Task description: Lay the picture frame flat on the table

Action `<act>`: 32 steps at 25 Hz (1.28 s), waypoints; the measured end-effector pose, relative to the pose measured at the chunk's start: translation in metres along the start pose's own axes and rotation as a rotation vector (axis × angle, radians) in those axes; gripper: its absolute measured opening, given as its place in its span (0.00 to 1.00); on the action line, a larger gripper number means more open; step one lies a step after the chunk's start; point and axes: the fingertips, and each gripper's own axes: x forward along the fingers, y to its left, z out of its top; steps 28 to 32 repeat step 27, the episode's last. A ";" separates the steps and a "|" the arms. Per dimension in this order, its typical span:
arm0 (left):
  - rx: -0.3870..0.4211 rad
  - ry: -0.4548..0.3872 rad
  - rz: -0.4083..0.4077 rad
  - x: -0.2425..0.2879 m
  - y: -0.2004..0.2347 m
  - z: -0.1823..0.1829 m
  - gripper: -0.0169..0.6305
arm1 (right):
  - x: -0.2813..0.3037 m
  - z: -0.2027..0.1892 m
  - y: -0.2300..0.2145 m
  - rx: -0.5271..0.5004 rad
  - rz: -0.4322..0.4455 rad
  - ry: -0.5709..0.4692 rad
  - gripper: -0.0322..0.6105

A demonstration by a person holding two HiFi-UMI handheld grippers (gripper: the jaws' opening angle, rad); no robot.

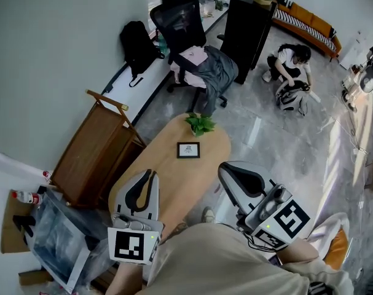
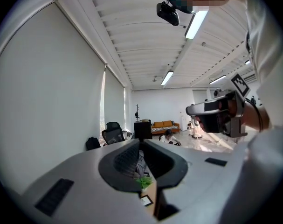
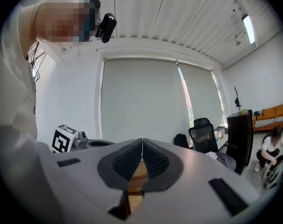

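The dark-rimmed picture frame (image 1: 188,150) appears to lie flat, face up, on the oval wooden table (image 1: 168,171), just in front of a small green plant (image 1: 200,123). Both grippers are held near my body, well short of the frame. My left gripper (image 1: 152,173) is shut and empty; through the gap below its jaws the left gripper view shows the frame (image 2: 146,200) and the plant (image 2: 143,182). My right gripper (image 1: 223,167) is also shut with nothing in it, and its tips (image 3: 142,140) meet over the table's wood (image 3: 137,171).
A black office chair (image 1: 186,23) draped with clothes stands beyond the table's far end, beside a black cabinet (image 1: 247,23). A wooden cabinet (image 1: 94,146) stands left of the table. A person (image 1: 290,66) crouches on the floor at the back right.
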 end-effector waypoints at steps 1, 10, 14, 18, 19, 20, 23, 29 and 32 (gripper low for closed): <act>0.002 0.003 -0.002 -0.001 -0.001 -0.002 0.07 | 0.000 -0.003 0.001 -0.008 0.001 0.009 0.05; 0.003 0.007 -0.019 0.003 -0.008 -0.004 0.06 | -0.002 -0.007 -0.009 0.017 -0.034 0.003 0.05; 0.003 0.009 -0.037 0.007 -0.010 -0.003 0.06 | 0.005 -0.007 -0.007 0.013 -0.024 -0.004 0.05; 0.013 0.010 -0.038 0.007 -0.008 -0.001 0.06 | 0.009 -0.009 -0.004 0.003 -0.010 0.008 0.05; 0.014 0.011 -0.037 0.007 -0.007 -0.001 0.06 | 0.010 -0.009 -0.004 0.003 -0.009 0.010 0.05; 0.016 0.013 -0.037 0.007 -0.006 0.000 0.06 | 0.011 -0.009 -0.005 0.002 -0.009 0.011 0.05; 0.022 0.023 -0.036 0.006 -0.005 -0.001 0.06 | 0.011 -0.010 -0.007 0.006 -0.011 0.011 0.05; 0.035 0.028 -0.034 0.006 -0.002 -0.001 0.06 | 0.013 -0.013 -0.009 0.007 -0.016 0.014 0.05; 0.035 0.028 -0.034 0.006 -0.002 -0.001 0.06 | 0.013 -0.013 -0.009 0.007 -0.016 0.014 0.05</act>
